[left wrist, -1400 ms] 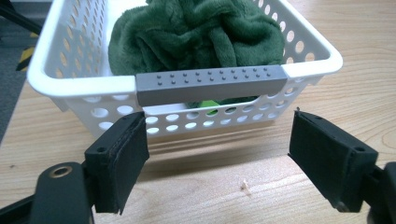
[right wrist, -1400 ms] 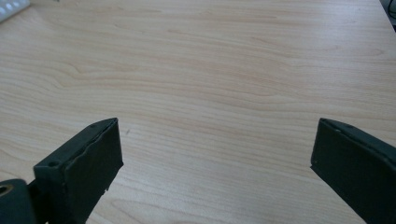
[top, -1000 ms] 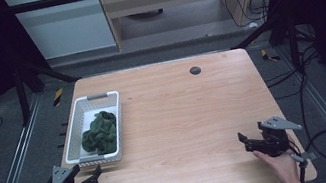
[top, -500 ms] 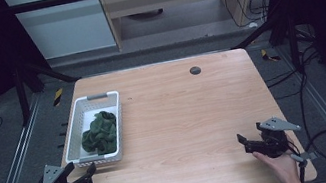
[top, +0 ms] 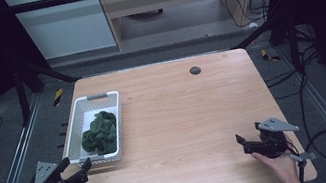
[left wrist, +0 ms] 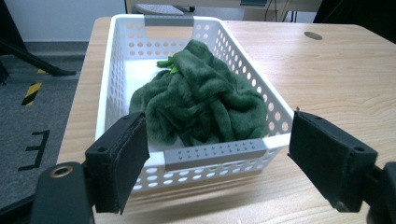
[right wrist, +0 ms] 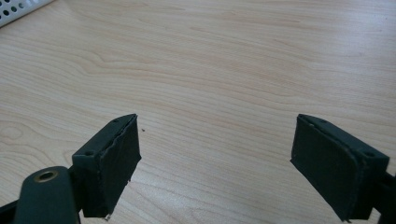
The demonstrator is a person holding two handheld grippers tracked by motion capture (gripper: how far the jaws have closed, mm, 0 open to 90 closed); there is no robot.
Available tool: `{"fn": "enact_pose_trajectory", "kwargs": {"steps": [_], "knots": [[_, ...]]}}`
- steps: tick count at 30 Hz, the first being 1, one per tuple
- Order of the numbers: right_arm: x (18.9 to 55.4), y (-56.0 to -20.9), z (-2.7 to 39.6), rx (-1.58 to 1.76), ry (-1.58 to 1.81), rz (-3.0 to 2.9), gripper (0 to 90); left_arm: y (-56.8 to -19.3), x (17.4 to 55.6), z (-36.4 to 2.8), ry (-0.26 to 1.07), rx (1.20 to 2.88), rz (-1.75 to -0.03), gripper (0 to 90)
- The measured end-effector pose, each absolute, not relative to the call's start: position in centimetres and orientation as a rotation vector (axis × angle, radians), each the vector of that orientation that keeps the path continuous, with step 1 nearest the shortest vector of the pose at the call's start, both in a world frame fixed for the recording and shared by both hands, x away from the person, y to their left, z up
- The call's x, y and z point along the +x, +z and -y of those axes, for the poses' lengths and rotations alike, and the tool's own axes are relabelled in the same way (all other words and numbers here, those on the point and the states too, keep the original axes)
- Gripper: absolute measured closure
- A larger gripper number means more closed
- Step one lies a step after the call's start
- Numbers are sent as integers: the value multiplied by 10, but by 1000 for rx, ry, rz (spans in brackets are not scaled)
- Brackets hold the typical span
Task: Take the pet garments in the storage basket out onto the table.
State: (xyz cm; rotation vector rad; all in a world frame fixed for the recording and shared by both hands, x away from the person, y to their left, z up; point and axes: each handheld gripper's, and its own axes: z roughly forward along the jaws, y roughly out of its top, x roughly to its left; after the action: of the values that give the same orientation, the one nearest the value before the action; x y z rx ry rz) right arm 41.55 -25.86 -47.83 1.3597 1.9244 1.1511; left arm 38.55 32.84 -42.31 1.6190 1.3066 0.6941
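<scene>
— In the white basket at the table's left: green plush cloth, bunched. Soft, light, floppy?
— Likely. Best pinched at a raised fold. Left gripper just before the basket, right gripper well apart; both wide open, empty.

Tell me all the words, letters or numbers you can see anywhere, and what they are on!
"E": one big black letter on the grey floor left of the table, seen in the left gripper view. It may be only a floor marking.
The white basket, the green cloth in it and both grippers carry no writing that can be read.
The yellow-and-black floor tape has stripes, no words.
</scene>
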Motion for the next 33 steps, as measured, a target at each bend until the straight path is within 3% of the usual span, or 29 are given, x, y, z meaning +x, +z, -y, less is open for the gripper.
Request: {"fn": "enact_pose_trajectory", "kwargs": {"steps": [33], "knots": [[415,-479,257,1346,1152,-1932,135,-387,425,-324,674,1674,-1258,199]]}}
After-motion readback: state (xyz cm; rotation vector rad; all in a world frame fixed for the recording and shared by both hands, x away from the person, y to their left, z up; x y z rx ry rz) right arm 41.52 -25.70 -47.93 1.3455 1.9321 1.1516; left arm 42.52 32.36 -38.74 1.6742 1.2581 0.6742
